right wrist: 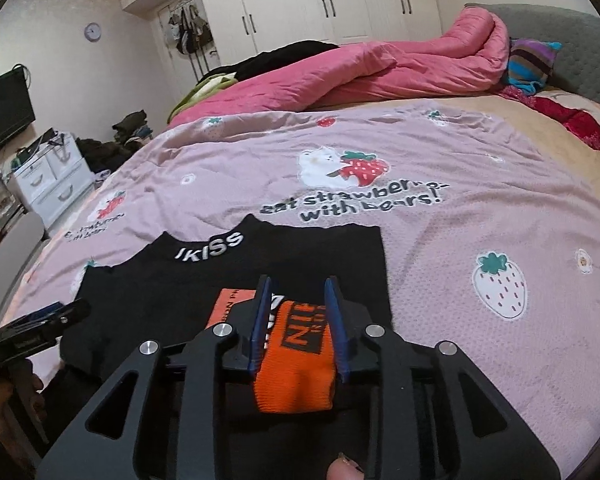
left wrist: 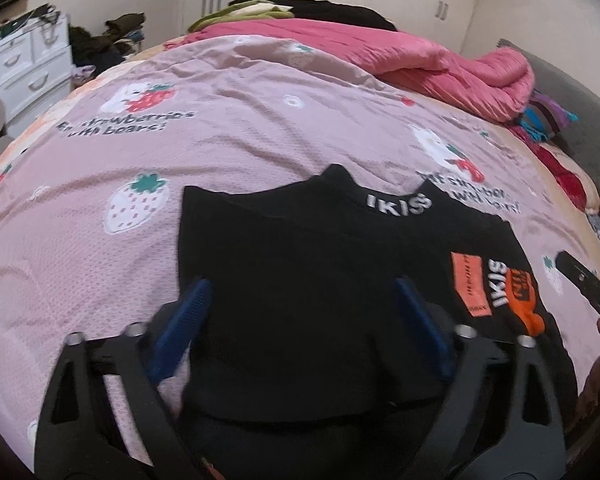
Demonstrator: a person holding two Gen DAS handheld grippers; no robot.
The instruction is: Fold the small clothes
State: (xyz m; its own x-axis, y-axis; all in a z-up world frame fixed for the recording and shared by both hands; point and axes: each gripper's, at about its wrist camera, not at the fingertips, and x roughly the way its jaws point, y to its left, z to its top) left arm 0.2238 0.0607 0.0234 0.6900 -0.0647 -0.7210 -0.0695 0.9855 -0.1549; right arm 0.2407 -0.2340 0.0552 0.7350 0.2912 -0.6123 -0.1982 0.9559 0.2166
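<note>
A black small top with a white "IKISS" collar (left wrist: 300, 264) (right wrist: 160, 292) lies flat on the pink strawberry bedcover (left wrist: 240, 132) (right wrist: 480, 208). Its orange knit cuff (right wrist: 296, 364) (left wrist: 524, 300) is folded onto the body beside an orange patch. My left gripper (left wrist: 302, 300) hovers over the top's left half, open wide, with cloth below its blue pads. My right gripper (right wrist: 298, 304) stands narrowly open, the orange cuff lying between its blue fingers. Each gripper shows at the edge of the other's view: right gripper (left wrist: 580, 280), left gripper (right wrist: 56, 316).
A rumpled pink quilt (left wrist: 440, 64) (right wrist: 380, 68) and dark clothes lie at the far side of the bed. A striped pillow (right wrist: 532, 60) sits by the grey headboard. A white drawer chest (left wrist: 28, 68) (right wrist: 48, 184) stands off the bed's left side.
</note>
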